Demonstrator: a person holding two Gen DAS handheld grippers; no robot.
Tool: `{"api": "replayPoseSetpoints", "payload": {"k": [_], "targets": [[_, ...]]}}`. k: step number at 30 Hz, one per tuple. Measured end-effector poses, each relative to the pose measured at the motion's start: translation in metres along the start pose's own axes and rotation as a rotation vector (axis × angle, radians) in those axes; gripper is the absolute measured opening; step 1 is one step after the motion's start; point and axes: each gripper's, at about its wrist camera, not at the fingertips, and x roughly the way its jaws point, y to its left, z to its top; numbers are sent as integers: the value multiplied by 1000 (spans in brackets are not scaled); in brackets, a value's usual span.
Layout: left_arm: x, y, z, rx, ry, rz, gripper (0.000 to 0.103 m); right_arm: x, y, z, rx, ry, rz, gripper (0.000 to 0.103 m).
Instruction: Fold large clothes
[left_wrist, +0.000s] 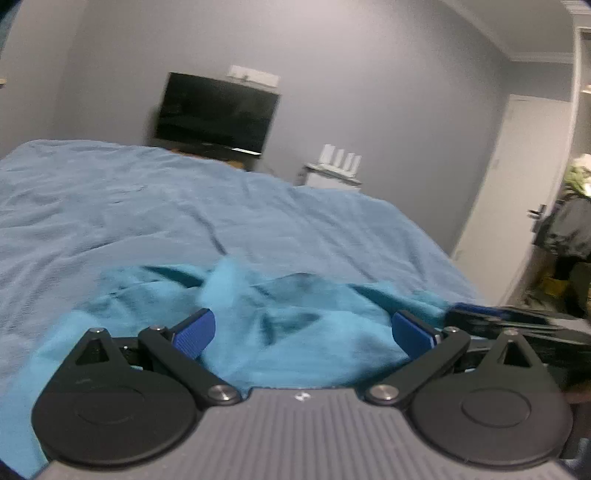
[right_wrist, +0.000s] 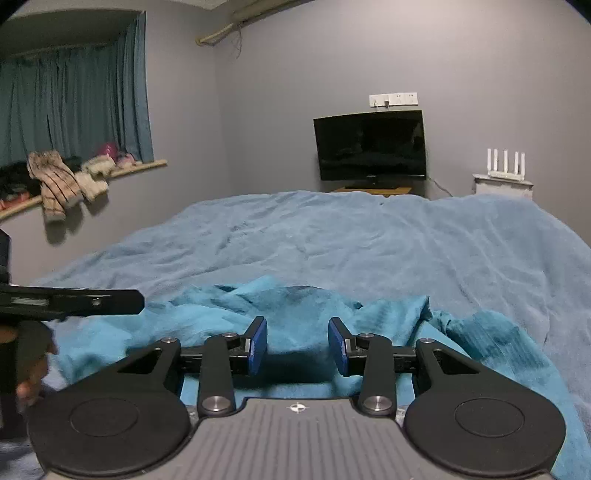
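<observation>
A crumpled turquoise garment (left_wrist: 280, 317) lies on the near part of the bed, also in the right wrist view (right_wrist: 303, 310). My left gripper (left_wrist: 303, 332) is wide open just over the garment, its blue pads (left_wrist: 195, 332) apart with cloth between them but not pinched. My right gripper (right_wrist: 297, 345) is open above the garment's near edge, holding nothing. The right gripper shows at the left view's right edge (left_wrist: 517, 321); the left gripper shows at the right view's left edge (right_wrist: 70, 301).
The bed is covered by a light blue blanket (left_wrist: 147, 206), also in the right wrist view (right_wrist: 369, 236). Beyond it stand a dark TV (right_wrist: 371, 146) and a white router (right_wrist: 506, 164). A door (left_wrist: 509, 177) is on the right. Clothes lie on a window ledge (right_wrist: 62, 181).
</observation>
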Motion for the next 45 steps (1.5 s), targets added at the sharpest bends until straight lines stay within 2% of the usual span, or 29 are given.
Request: {"api": "replayPoseSetpoints", "payload": {"k": [1,3,6,10,13,20,24,27,29,30,32,34,38,42,45], "targets": [[3,-1,-2,9,8,-39,98,2,3,-2,-1,11,-3,40],[9,-5,-7,50,69,-85,75,13,5,-7,-6,50,-8,39],[28,-8,-19,138,193,-77,60,27,3,-23,-38,135,-10,38],[59,10,-39,102,389,-83,58,46,2,-43,-60,244,-12,36],[70,17,-50,96,434,-70,59,56,0,-56,-49,289,-17,36],[79,13,-56,137,422,-34,61,70,-3,-73,-49,289,-22,36],[71,5,-51,166,397,6,68,51,4,-70,-79,246,-40,41],[57,6,-46,153,367,-12,73,48,2,-68,-79,296,-48,44],[47,8,-37,139,319,-22,76,38,-5,-61,-28,265,-39,52],[40,10,-29,127,287,-25,80,31,-10,-57,-4,241,-35,61],[27,19,-11,92,232,-13,84,19,-20,-48,31,201,-50,65],[18,34,9,72,191,25,84,11,-33,-37,42,174,-89,65],[16,74,40,44,128,193,84,4,-74,-13,82,125,-198,66],[35,116,48,-17,146,263,85,17,-122,0,79,138,-306,67],[60,141,44,-42,178,301,85,32,-151,-2,51,164,-378,76]]}}
